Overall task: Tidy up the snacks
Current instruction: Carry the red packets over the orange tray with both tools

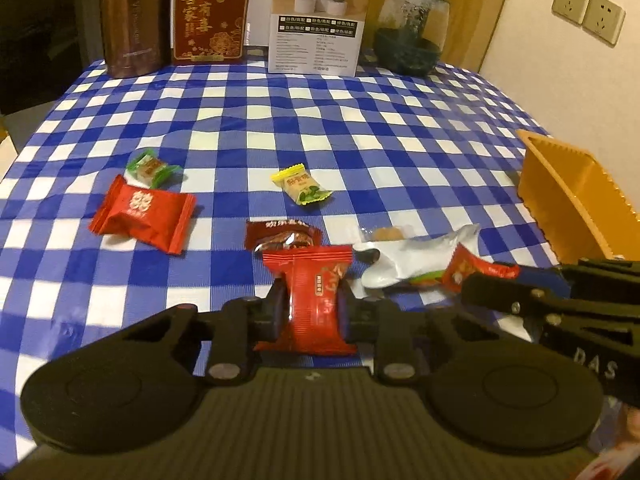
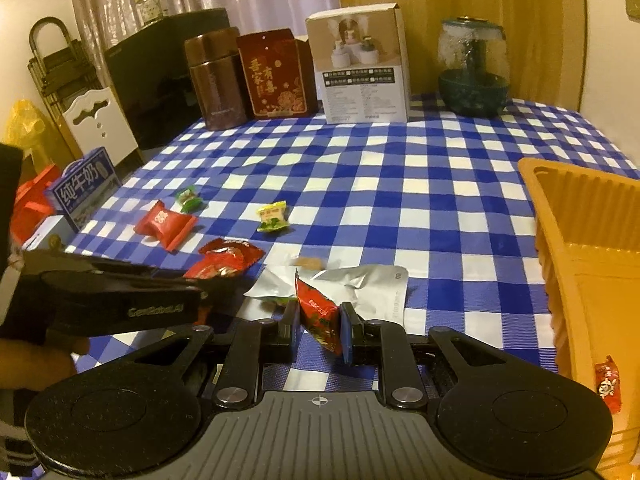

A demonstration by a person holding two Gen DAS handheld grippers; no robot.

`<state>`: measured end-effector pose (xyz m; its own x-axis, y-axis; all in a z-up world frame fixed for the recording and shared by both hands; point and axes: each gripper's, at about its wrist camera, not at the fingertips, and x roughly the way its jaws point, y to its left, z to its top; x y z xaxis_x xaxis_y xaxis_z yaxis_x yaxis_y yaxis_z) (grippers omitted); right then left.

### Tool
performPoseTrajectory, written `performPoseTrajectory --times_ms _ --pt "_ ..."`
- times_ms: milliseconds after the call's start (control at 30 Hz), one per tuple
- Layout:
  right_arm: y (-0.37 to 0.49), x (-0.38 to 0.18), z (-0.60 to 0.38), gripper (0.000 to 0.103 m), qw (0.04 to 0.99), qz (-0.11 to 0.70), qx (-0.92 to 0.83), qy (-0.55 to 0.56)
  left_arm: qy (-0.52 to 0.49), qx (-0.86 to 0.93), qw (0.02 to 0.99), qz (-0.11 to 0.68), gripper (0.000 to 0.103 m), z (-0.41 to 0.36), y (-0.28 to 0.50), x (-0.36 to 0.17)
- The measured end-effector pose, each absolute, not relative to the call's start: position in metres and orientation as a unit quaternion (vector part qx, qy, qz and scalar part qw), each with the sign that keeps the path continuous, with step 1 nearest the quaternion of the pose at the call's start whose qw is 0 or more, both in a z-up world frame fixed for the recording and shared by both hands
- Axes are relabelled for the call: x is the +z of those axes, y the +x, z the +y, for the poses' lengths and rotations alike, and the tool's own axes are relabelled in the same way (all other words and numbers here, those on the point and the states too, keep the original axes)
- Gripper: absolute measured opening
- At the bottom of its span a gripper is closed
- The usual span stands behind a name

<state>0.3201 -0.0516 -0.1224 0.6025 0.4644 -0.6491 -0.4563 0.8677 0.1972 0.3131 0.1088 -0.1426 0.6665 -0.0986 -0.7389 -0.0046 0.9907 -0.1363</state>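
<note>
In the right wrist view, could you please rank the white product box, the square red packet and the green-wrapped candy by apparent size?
1. White product box, although farthest away.
2. Square red packet.
3. Green-wrapped candy, beside that packet, clearly smallest.

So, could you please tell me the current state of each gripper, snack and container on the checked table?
Left gripper: shut on a red snack packet.
Right gripper: shut on a small red pouch.
Torn silver foil wrapper: open, lying flat.
Orange plastic basket: holds one red sweet.
Red square packet: sealed, loose on the cloth.
Yellow sweet: wrapped, loose.
</note>
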Motion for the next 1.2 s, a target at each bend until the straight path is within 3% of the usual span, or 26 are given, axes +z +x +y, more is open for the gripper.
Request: performPoseTrajectory --times_ms 667,1200 --pt "0.275 -0.068 -0.097 0.021 0.928 0.311 0.204 0.031 -0.051 -0.067 0.928 0.363 0.023 0.053 0.266 -0.075" --pt "0.25 -0.043 -0.169 0.021 0.957 0.267 0.102 0.054 -0.046 -0.13 0.927 0.35 0.023 -0.022 0.265 -0.056"
